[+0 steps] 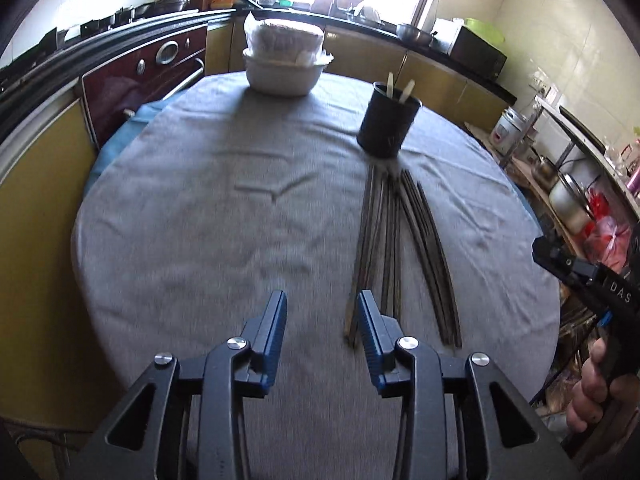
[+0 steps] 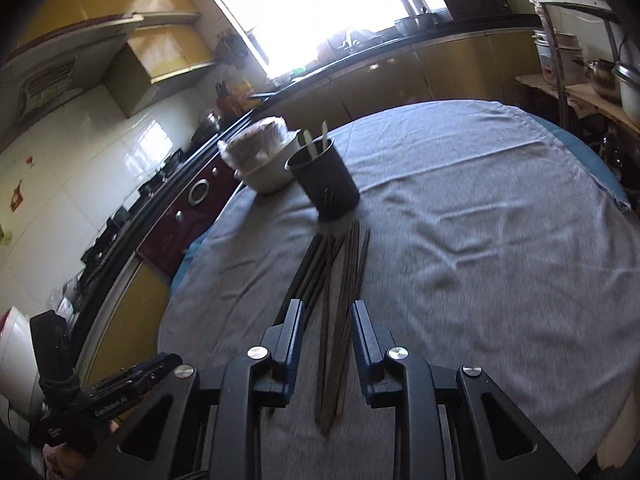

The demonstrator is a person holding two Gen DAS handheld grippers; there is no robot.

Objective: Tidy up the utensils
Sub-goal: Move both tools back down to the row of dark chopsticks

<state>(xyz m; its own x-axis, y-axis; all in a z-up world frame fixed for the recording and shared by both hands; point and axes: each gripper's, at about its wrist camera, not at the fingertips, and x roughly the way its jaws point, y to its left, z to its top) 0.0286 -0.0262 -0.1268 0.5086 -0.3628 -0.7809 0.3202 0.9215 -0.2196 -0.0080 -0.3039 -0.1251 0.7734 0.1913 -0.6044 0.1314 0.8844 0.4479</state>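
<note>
Chopsticks [image 1: 394,252] lay in a loose fan on the grey cloth of the worktop [image 1: 200,220], their far ends converging at the base of the black holder [image 1: 389,122] in the upper centre-right of the left wrist frame; this layout probably kept the sticks close to the container meant to receive them. The holder stood upright and already carried two pale utensils [image 1: 400,86], so the sorting was judged barely begun. A covered white bowl [image 1: 284,60] stood apart at the upper centre, clear of the working area. The left claw [image 1: 322,316] was held above the cloth with its jaws spread wide and nothing between them; the near ends of the chopsticks lay just beside and partly behind its right finger, at lower centre-right. The right claw [image 2: 326,326] was likewise spread wide and empty, and in the right wrist frame the chopsticks [image 2: 334,304] ran up through the gap between its fingers toward the holder [image 2: 323,178] at centre. That alignment suggested the right claw was the better placed for a grasp.
</note>
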